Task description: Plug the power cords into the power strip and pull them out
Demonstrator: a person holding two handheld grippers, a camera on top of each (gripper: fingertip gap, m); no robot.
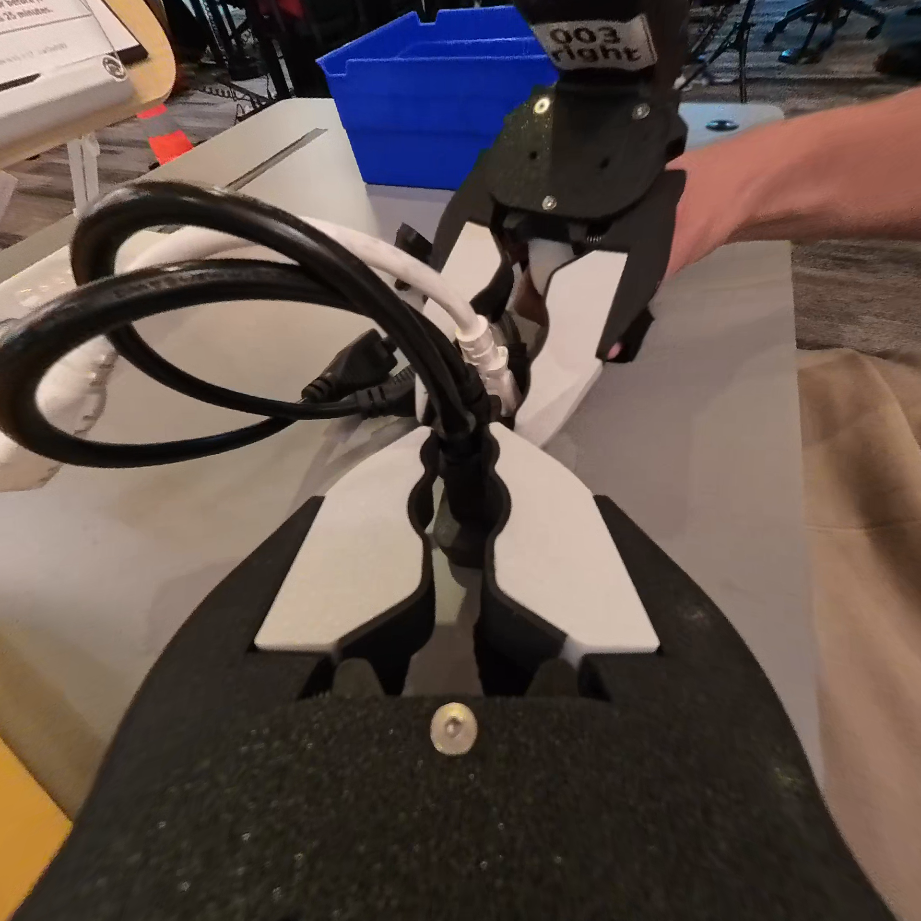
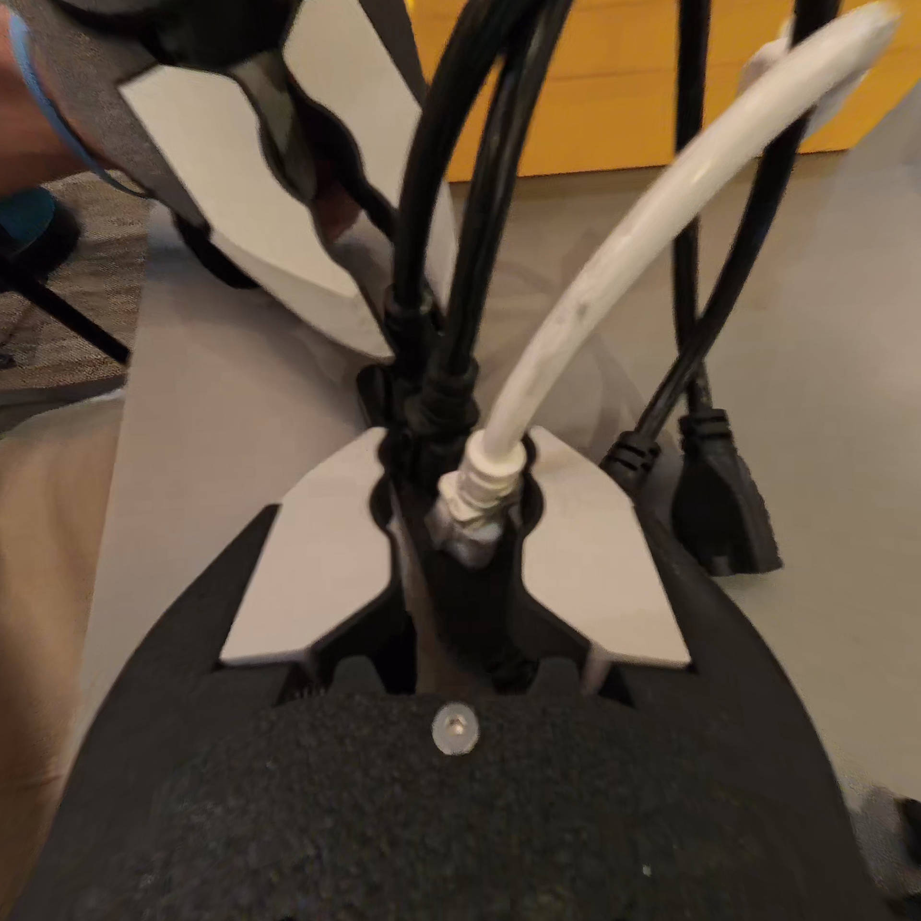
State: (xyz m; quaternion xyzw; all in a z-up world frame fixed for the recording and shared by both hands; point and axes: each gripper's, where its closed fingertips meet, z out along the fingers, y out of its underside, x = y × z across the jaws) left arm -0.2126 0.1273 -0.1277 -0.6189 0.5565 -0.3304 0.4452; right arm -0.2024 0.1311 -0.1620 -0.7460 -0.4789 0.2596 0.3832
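Note:
In the left wrist view my left gripper (image 1: 458, 448) is shut on a black plug (image 1: 461, 503); its black cord (image 1: 149, 279) loops away to the left. A white cord (image 1: 398, 259) ends in a white plug (image 1: 481, 349) just beyond. My right gripper (image 1: 478, 369) comes down over that plug from the far side, held by a hand (image 1: 747, 189). In the right wrist view my right gripper (image 2: 456, 448) is shut on the white plug (image 2: 483, 478). The left gripper (image 2: 403, 319) is close behind it on a black plug (image 2: 408, 324). The power strip is hidden under plugs and fingers.
Two loose black connector ends (image 2: 722, 498) lie on the grey table (image 2: 224, 423) beside my right gripper. A blue bin (image 1: 423, 109) stands at the table's far side. A yellow cabinet (image 2: 598, 99) is behind the cords. Beige fabric (image 1: 857, 548) covers the table's right part.

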